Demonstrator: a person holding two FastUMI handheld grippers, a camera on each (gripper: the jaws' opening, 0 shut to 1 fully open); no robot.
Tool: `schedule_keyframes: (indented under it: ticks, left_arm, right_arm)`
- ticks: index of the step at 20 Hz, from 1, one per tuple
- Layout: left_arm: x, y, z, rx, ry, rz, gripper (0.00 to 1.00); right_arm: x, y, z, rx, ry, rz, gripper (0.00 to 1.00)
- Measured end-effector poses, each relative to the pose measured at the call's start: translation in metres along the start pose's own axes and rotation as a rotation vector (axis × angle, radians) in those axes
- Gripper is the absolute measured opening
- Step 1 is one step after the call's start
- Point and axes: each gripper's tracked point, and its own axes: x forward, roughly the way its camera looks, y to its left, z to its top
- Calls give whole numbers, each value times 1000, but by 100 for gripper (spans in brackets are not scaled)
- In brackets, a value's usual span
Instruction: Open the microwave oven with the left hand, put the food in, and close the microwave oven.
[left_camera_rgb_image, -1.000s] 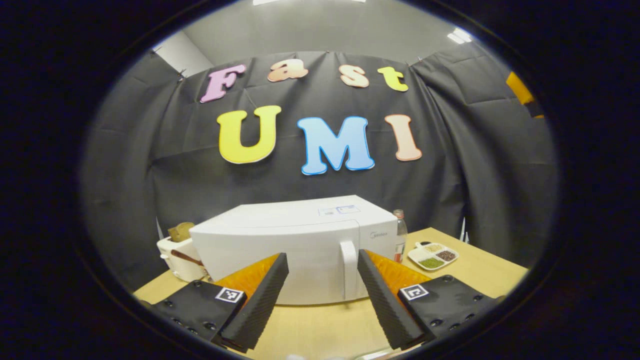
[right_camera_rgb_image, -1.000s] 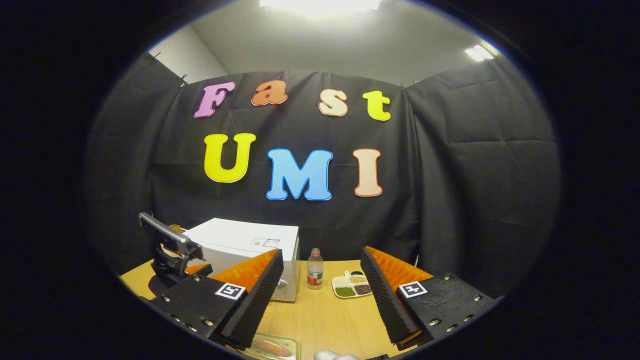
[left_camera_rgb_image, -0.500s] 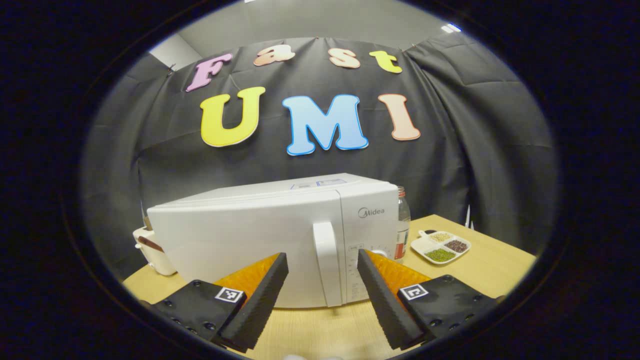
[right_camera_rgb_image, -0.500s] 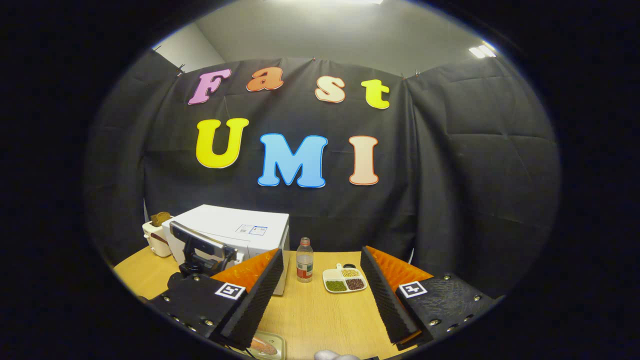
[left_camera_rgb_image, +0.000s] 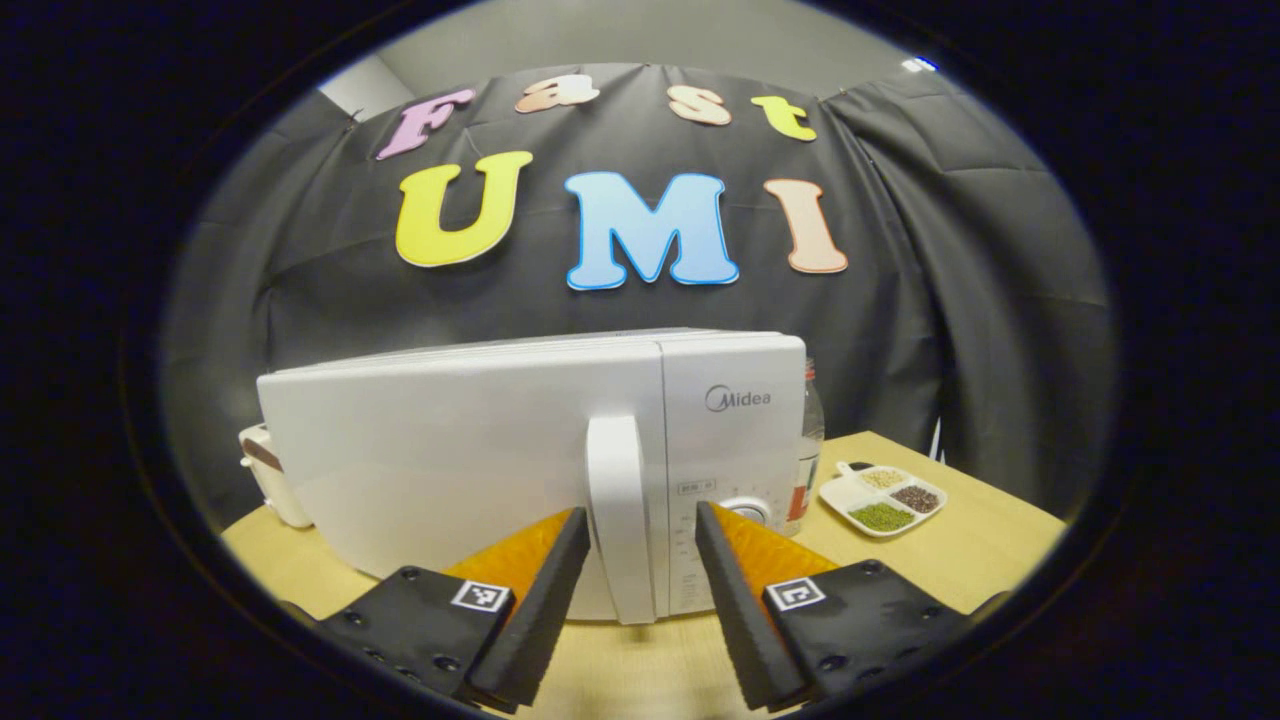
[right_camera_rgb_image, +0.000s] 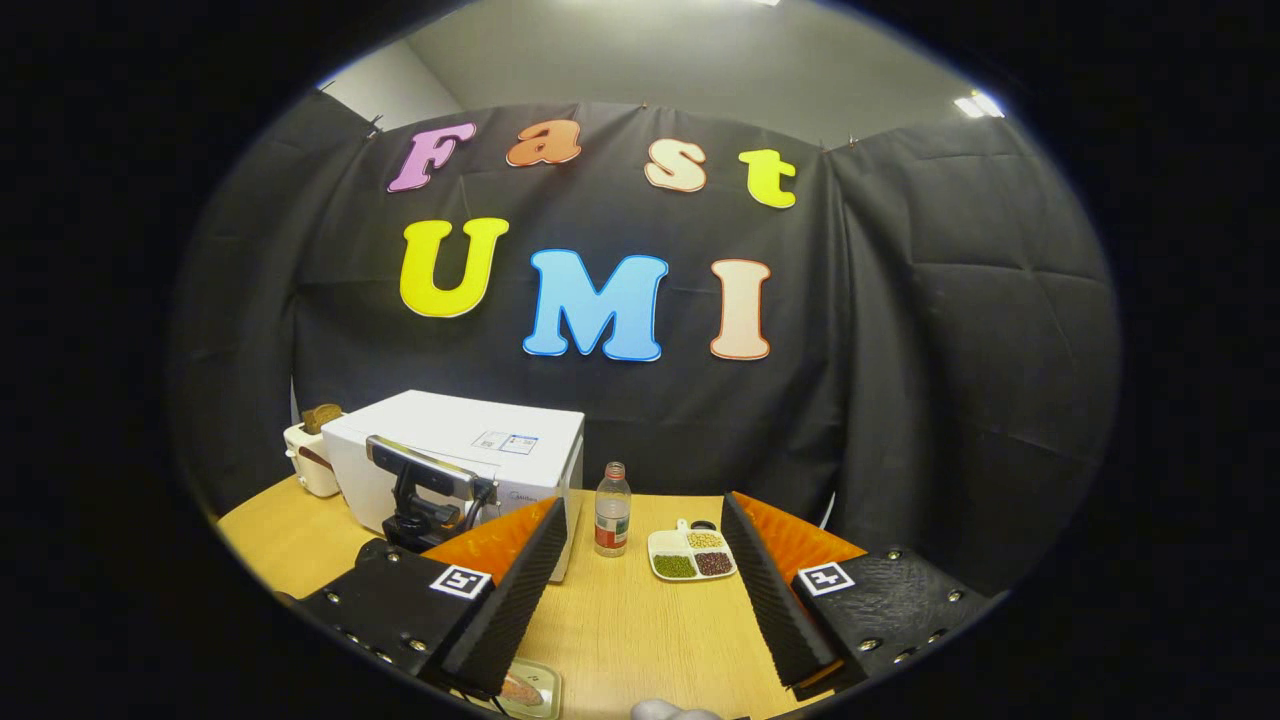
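A white microwave (left_camera_rgb_image: 480, 450) stands on the wooden table with its door closed. Its upright handle (left_camera_rgb_image: 618, 500) lies between the fingers of my left gripper (left_camera_rgb_image: 638, 520), which is open around it; contact is unclear. In the right gripper view the microwave (right_camera_rgb_image: 490, 450) sits at the left, with the left gripper's rear and camera (right_camera_rgb_image: 425, 495) in front of it. My right gripper (right_camera_rgb_image: 642, 510) hangs open over the table, holding nothing. A small tray of orange-brown food (right_camera_rgb_image: 522, 690) lies at the bottom edge, just below its left finger.
A clear bottle (right_camera_rgb_image: 612, 510) and a white divided dish of beans (right_camera_rgb_image: 692, 556) stand to the right of the microwave, the dish (left_camera_rgb_image: 882, 498) near the cloth wall. A white toaster (right_camera_rgb_image: 312, 462) sits left of the microwave. Bare table (right_camera_rgb_image: 640, 620) stretches ahead of the right gripper.
My left gripper has moved in toward the microwave, so the handle now sits between its fingers. The right gripper has shifted only slightly and stayed open.
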Motion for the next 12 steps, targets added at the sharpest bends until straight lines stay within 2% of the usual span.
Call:
schedule_keyframes:
  ticks: [3,5,8,12]
  left_arm:
    - [4,3,-2,-23,1,-14,36]
    - [1,3,-3,-43,-7,-40,34]
    - [2,5,-1,-48,-16,-40,25]
    - [0,5,-1,-56,-20,-47,27]
  right_arm:
    - [1,1,-7,-13,10,7,96]
    - [1,3,-12,-15,20,12,96]
    - [1,5,-17,-19,30,17,96]
    - [-2,7,-20,-24,40,20,96]
